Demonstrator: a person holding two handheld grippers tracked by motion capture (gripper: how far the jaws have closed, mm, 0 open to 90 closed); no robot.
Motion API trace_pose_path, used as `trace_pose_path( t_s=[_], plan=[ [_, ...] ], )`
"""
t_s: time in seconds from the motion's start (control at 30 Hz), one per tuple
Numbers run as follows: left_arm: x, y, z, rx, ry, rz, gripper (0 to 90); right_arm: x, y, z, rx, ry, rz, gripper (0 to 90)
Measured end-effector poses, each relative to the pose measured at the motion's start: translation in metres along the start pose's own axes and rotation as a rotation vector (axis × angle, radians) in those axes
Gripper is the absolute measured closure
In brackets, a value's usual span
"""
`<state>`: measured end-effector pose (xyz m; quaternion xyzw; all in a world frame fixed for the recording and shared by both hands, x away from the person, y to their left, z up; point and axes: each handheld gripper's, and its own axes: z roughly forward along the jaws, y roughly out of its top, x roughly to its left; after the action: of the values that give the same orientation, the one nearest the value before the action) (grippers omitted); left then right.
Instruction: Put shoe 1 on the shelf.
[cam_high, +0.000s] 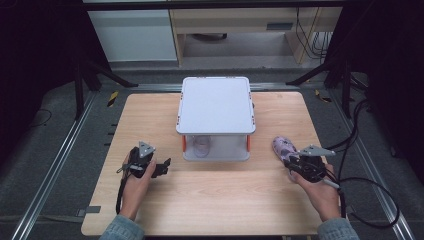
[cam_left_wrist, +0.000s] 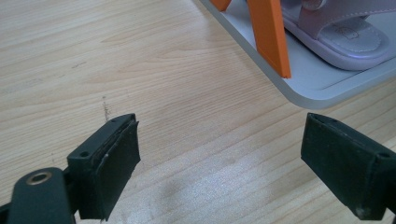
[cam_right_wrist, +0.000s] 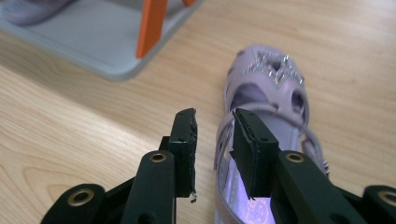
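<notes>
The sandal (cam_right_wrist: 266, 88) I'm working on lies flat on the table (cam_high: 215, 200), just right of the grey rack (cam_high: 216, 102) and level with its front edge, toe pointing away from me. It's a small lilac shoe with a glittery cut-out toe cap and thin straps over the foot. I judge it light, with a fairly stiff sole and soft, floppy straps. A strap would fold and let the shoe swing, so the side wall of the sole near the heel looks like the better hold.

My right gripper (cam_right_wrist: 217, 140) is down at the sandal's heel end. Its jaws stand narrow, one over the bare table beside the shoe, the other over the footbed, with the near side strap and sole edge in the gap between them. I can't see the pads pressing on anything yet, so I'd call it not yet a grip. The smooth insole may be slippery, so the pads need to get well down over the edge.

The rack stands at the middle of the table, with orange posts (cam_left_wrist: 268, 37) and a lower shelf where the matching sandal (cam_left_wrist: 341, 32) already lies. The free space beside it looks like the spot for this one.

My left gripper (cam_high: 162, 166) rests on the table left of the rack's front corner, jaws wide apart and empty.
</notes>
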<state>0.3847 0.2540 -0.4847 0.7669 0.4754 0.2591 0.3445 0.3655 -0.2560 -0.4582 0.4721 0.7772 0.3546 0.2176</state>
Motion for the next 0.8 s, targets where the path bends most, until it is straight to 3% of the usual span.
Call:
trace_pose_path(
  t_s=[0.17,0.3,0.4,0.53,0.57,0.63,0.67,0.8],
  plan=[
    [-0.001,0.0,0.0,0.003,-0.003,0.006,11.1,-0.002,-0.004,0.015,0.037,-0.015,0.027,68.0],
    [0.0,0.0,0.001,0.003,-0.002,0.005,11.3,-0.005,-0.003,0.019,0.032,-0.025,0.033,83.5],
    [0.001,0.0,0.0,0.0,0.001,0.001,11.4,-0.005,-0.003,0.017,0.021,-0.031,0.031,84.8],
    [0.001,0.0,0.001,-0.001,0.004,0.0,11.6,0.0,-0.004,0.003,-0.016,0.017,0.034,85.3],
    [0.001,0.0,0.001,0.0,0.003,0.002,11.6,0.007,-0.004,-0.006,-0.033,0.054,0.029,85.3],
    [0.001,0.0,0.0,-0.001,0.004,0.002,11.7,0.011,-0.004,-0.009,-0.039,0.062,0.024,85.3],
    [0.001,0.0,0.0,-0.004,0.007,-0.001,11.7,0.023,-0.005,-0.018,-0.063,0.094,0.011,85.5],
    [0.002,0.0,0.001,-0.004,0.008,-0.006,11.7,0.046,-0.002,-0.025,-0.076,0.155,-0.017,85.3]
  ],
)
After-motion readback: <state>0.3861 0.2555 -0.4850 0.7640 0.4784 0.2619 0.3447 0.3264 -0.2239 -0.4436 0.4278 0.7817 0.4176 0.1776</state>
